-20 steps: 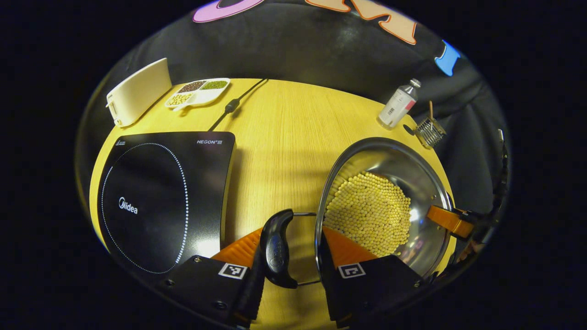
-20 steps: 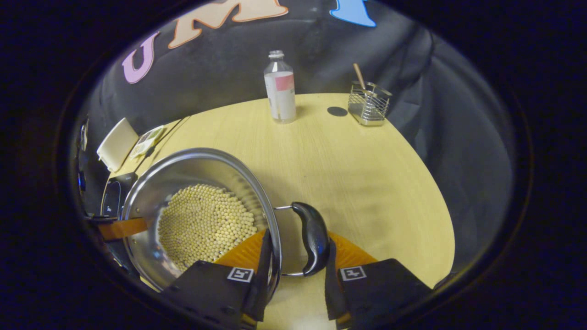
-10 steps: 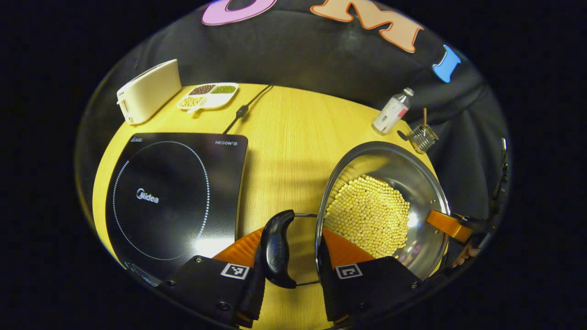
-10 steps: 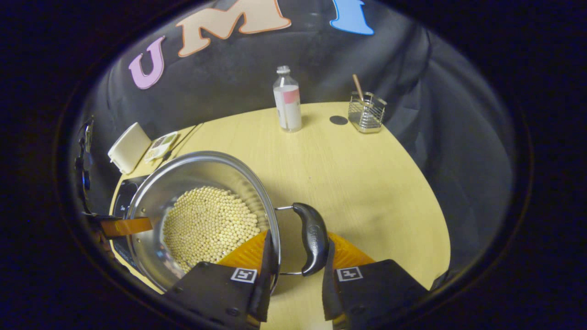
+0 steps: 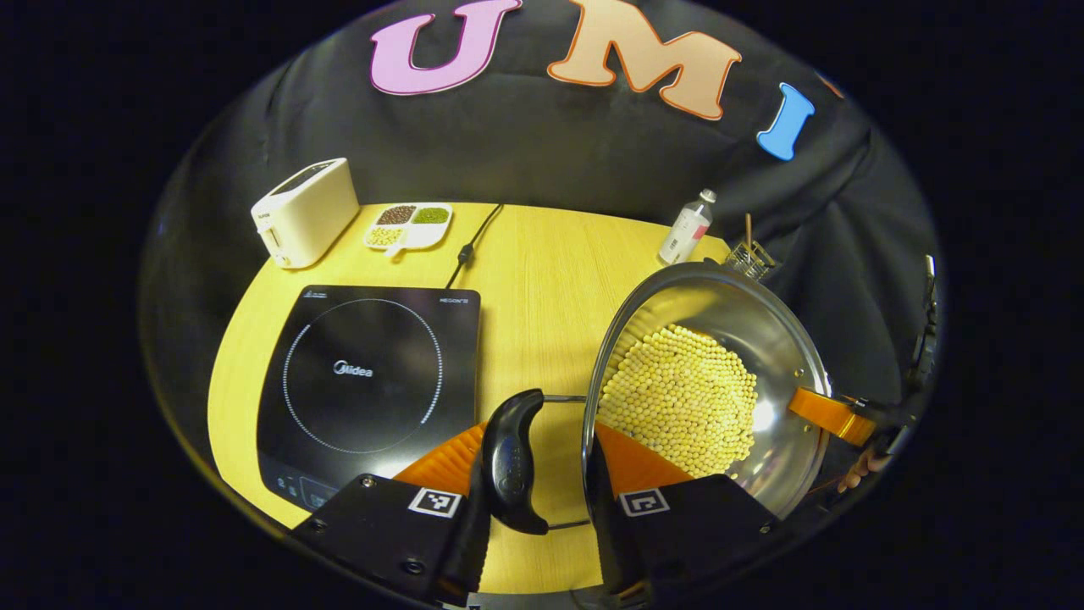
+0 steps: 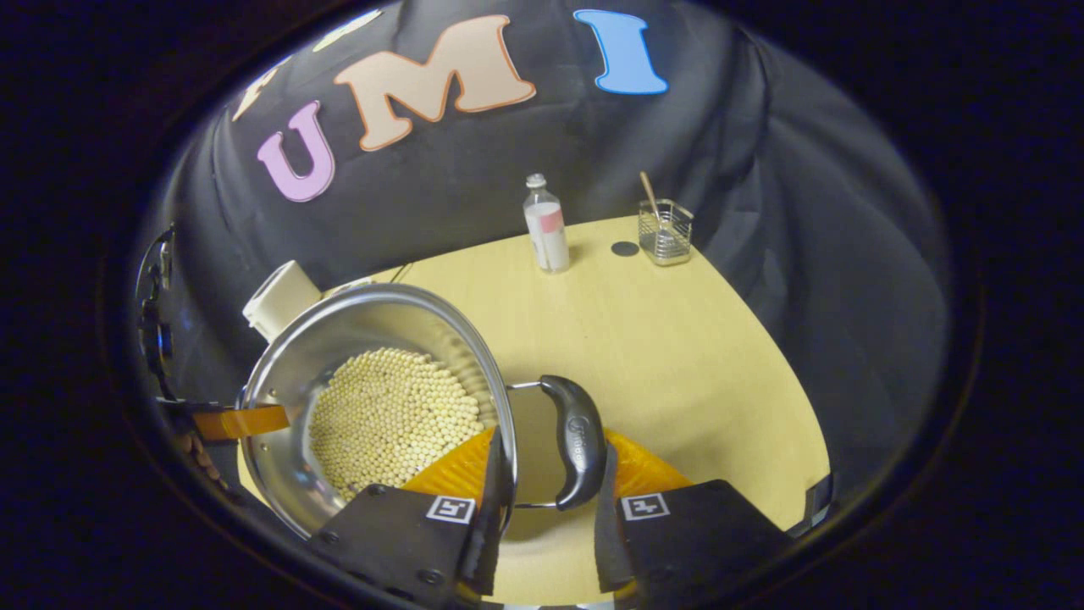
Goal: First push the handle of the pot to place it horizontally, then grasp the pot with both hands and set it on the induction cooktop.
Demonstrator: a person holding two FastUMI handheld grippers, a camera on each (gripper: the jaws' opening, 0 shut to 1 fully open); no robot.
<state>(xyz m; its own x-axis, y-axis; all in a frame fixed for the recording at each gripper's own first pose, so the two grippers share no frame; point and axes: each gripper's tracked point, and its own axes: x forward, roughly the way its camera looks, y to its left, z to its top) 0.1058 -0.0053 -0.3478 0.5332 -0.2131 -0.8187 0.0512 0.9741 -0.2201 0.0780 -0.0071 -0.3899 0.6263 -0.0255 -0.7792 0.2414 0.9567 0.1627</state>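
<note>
Left gripper (image 5: 532, 474): jaws clamped on the black curved pot handle (image 5: 511, 462).
Right gripper (image 6: 542, 474): jaws clamped on the opposite black handle (image 6: 576, 440).
Pot: round steel pot of yellow beans (image 5: 707, 381), at 3 o'clock of the black square induction cooktop (image 5: 373, 381).

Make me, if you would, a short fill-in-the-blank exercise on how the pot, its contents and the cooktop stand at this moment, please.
1. The pot holds small pale round ____.
2. The left tool grips one black side ____ of the pot.
3. The induction cooktop has ____ standing on it.
4. Behind the cooktop, beside the toaster, lies a divided ____ of grains.

Missing words: beans; handle; nothing; dish
</note>
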